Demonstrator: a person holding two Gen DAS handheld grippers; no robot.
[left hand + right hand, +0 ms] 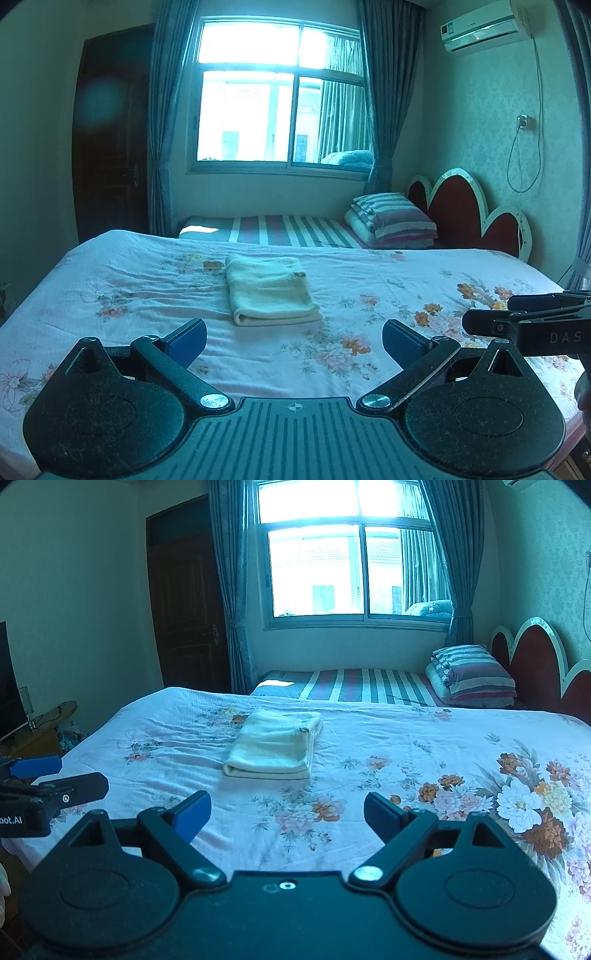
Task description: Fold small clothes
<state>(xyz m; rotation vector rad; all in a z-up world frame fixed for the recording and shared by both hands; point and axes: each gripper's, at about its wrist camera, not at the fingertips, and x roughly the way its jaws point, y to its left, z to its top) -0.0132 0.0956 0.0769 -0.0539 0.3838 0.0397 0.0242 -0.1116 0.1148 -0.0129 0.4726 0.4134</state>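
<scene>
While both tongs hang above the near edge of the bed (pixel 110 280), neither touches anything. The left tongs (pixel 294 341) stand with fingers wide apart and nothing between the blue pads (pixel 186 341). The right tongs (pixel 287 814) are likewise spread wide and hold nothing.

The folded cloth (pixel 271 290), cream in colour, lies flat on the flowered bedsheet (pixel 369 295), at 12 o'clock from the left tongs and well apart from them. In the right wrist view the cloth (pixel 273 747) sits at 12 o'clock, slightly toward 11, its rolled fold facing the camera.

In the left wrist view the right tongs enter at 3 o'clock; in the right wrist view the left tongs enter at 9 o'clock.

Beyond the bed, a striped pillow (pixel 393 221) rests at 1 o'clock beside a red headboard (pixel 454 210). A window (pixel 280 92) occupies 12 o'clock.
</scene>
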